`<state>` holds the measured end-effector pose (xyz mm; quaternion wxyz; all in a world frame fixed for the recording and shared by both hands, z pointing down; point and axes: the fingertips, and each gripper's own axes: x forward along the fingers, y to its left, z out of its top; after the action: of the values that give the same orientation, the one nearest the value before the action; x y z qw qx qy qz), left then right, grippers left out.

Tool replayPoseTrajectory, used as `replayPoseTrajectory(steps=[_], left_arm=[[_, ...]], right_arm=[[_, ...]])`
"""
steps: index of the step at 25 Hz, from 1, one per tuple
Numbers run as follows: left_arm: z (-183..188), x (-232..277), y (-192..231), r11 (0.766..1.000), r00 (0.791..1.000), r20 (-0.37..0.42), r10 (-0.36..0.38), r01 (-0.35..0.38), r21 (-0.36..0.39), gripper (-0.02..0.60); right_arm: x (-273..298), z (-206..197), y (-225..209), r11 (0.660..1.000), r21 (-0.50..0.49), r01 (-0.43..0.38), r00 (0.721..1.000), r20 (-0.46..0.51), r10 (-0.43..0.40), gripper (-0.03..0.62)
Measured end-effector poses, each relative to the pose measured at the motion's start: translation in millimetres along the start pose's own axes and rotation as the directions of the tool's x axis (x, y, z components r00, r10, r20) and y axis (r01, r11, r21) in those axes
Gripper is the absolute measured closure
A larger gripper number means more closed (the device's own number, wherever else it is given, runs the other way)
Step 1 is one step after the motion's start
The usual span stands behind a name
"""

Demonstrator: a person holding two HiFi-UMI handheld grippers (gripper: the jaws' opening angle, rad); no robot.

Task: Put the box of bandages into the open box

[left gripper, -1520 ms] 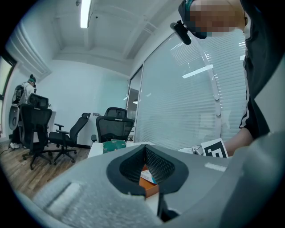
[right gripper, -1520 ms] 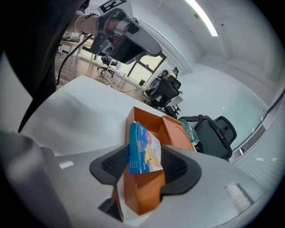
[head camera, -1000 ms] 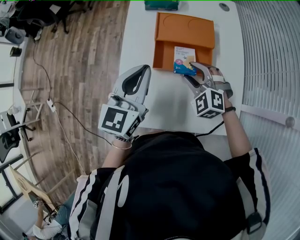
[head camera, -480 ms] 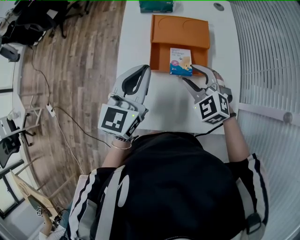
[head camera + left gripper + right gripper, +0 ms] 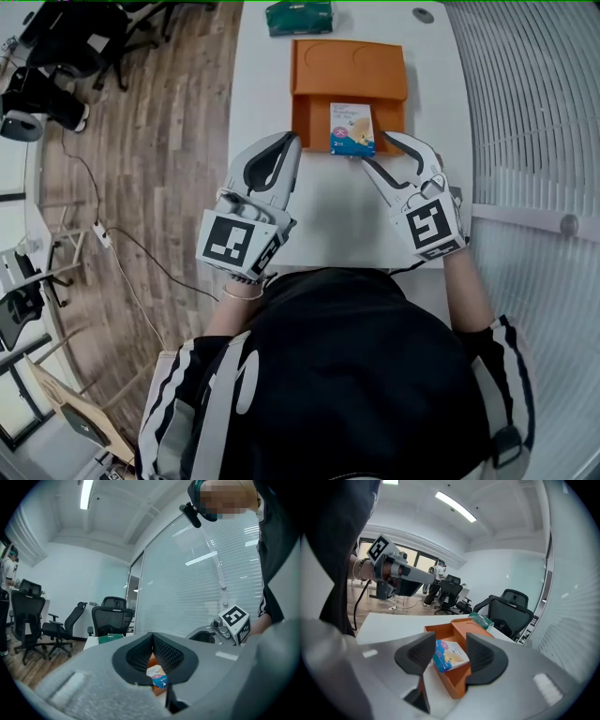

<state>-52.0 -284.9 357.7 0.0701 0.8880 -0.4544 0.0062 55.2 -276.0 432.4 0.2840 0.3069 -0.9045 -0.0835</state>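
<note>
The bandage box (image 5: pixel 352 129), white and blue, lies in the open tray of the orange box (image 5: pixel 317 108), tilted against its near wall. My right gripper (image 5: pixel 379 149) stands open just short of it, and nothing is between its fingers. In the right gripper view the bandage box (image 5: pixel 450 654) sits beyond the open jaws, propped on the orange box (image 5: pixel 461 681). My left gripper (image 5: pixel 288 141) hovers shut over the white table (image 5: pixel 328 216), left of the orange box. Through its closed jaws the left gripper view shows a bit of the bandage box (image 5: pixel 158 677).
A green packet (image 5: pixel 298 17) lies at the table's far edge behind the orange box's lid (image 5: pixel 349 66). The table's left edge drops to a wooden floor (image 5: pixel 159 141) with office chairs and cables. A slatted blind runs along the right side.
My right gripper has let go of the bandage box and drawn back toward the person. The bandage box now rests in the orange box. The left gripper has stayed put.
</note>
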Motion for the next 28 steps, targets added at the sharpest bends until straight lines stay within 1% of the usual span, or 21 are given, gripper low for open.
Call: replayPoseTrajectory(steps=[4,9,12,15,19,22,25,28], left_arm=[[3,3,-2,1.000,1.000,0.005,-0.012,0.012,0.004,0.580],[7,7,-5,1.000,1.000,0.013,-0.028,0.028,0.008,0.580],[10,9,-6,0.999,0.999,0.009,-0.032,0.031,0.011,0.580],[10,11,-3,1.000,1.000,-0.011,-0.015,0.015,0.009,0.580],[12,15,-8,0.998,0.998,0.022,-0.052,0.052,0.022,0.580],[13,17,-10,0.998,0.998,0.022,-0.058,0.058,0.022,0.580],[13,19,-11,0.998,0.998,0.025,-0.063,0.063,0.021,0.580],[14,20,-12,0.998,0.998,0.024,-0.065,0.064,0.018,0.580]], right_arm=[[-10,14,-9,0.996,0.084,0.023,0.998,0.061,-0.028,0.399],[-22,32,-19,0.982,0.186,0.040,0.988,0.137,-0.066,0.401],[-27,38,-23,0.977,0.205,0.061,0.983,0.156,-0.094,0.404],[-29,36,-28,0.967,0.241,0.085,0.979,0.162,-0.127,0.407],[-30,38,-34,0.956,0.274,0.105,0.971,0.182,-0.159,0.416],[-34,43,-39,0.945,0.304,0.120,0.959,0.209,-0.190,0.434],[-36,43,-44,0.932,0.340,0.129,0.955,0.211,-0.209,0.441],[-39,44,-46,0.931,0.340,0.133,0.953,0.216,-0.214,0.445]])
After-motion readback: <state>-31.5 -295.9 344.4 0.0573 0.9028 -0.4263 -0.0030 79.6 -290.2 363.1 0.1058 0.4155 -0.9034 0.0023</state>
